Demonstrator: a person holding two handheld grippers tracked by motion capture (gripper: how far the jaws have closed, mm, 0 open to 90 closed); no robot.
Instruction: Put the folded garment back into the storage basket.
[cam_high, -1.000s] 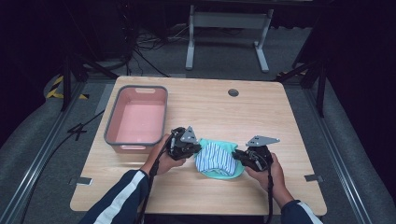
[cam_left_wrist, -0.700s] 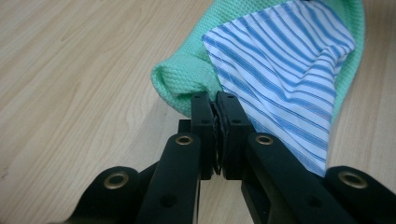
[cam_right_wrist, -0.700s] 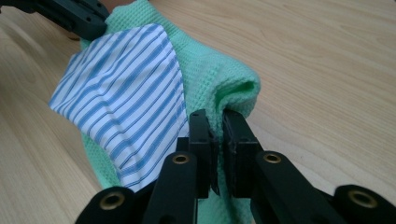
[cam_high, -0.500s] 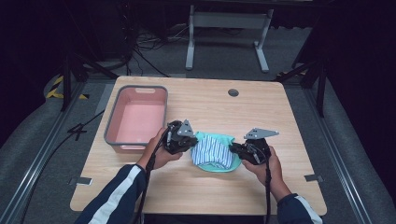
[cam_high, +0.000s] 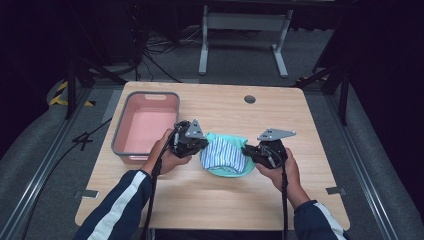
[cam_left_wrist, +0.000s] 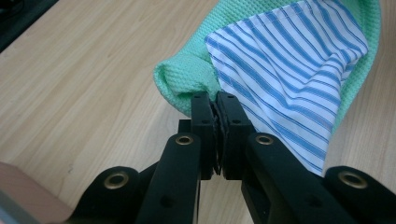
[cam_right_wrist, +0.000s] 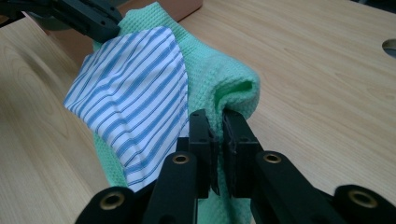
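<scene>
High view: two cloths, green (cam_high: 223, 171), striped (cam_high: 223, 154); one pink tub (cam_high: 146, 125).

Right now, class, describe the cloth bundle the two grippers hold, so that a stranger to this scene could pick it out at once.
On the light wooden table, just right of the pink plastic tub with a grey rim, hangs a mint-green waffle-weave cloth with a white, blue-striped fabric lying on it. The left gripper and right gripper each pinch one end. It is the one soft, striped thing there.
</scene>
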